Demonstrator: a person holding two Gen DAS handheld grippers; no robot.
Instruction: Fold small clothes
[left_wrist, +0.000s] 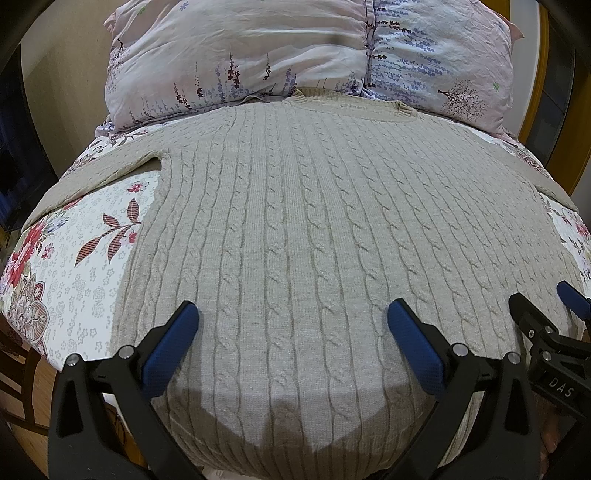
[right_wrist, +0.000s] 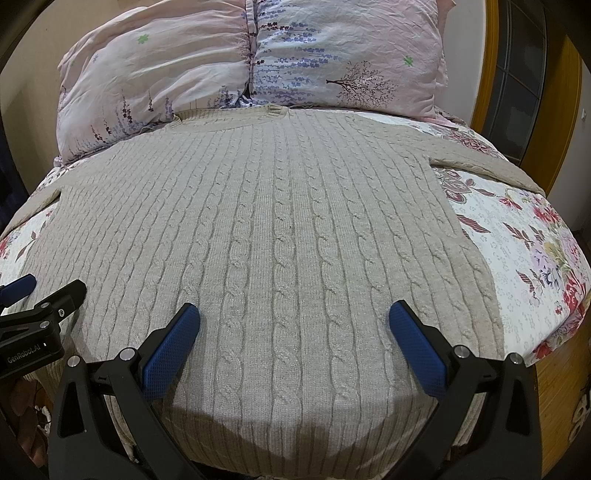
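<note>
Beige cable-knit sweater (left_wrist: 314, 229) lay spread flat, sleeves out, on the floral-sheeted bed (left_wrist: 74, 266), its collar touching two pink flower-printed pillows (right_wrist: 221, 66). Left claw (left_wrist: 291, 332) and right claw (right_wrist: 294, 332) hovered side by side over the hem end, blue-padded fingers (right_wrist: 173, 350) spread wide, gripping nothing.

Bed (right_wrist: 517, 258): white cover with red and purple flower print, reaching to both side edges
Pillows (right_wrist: 258, 66): two, pale pink and lilac with lavender sprigs and a tree motif, creased, side by side at the head
Wall (left_wrist: 66, 74): plain beige, behind the pillows
Door frame (right_wrist: 491, 74): yellow-brown wood, right of the bed, dark glazed panes beside it
Floor (right_wrist: 554, 387): light wood strips
Chair (left_wrist: 18, 369): dark wood, lower left, partly visible
</note>
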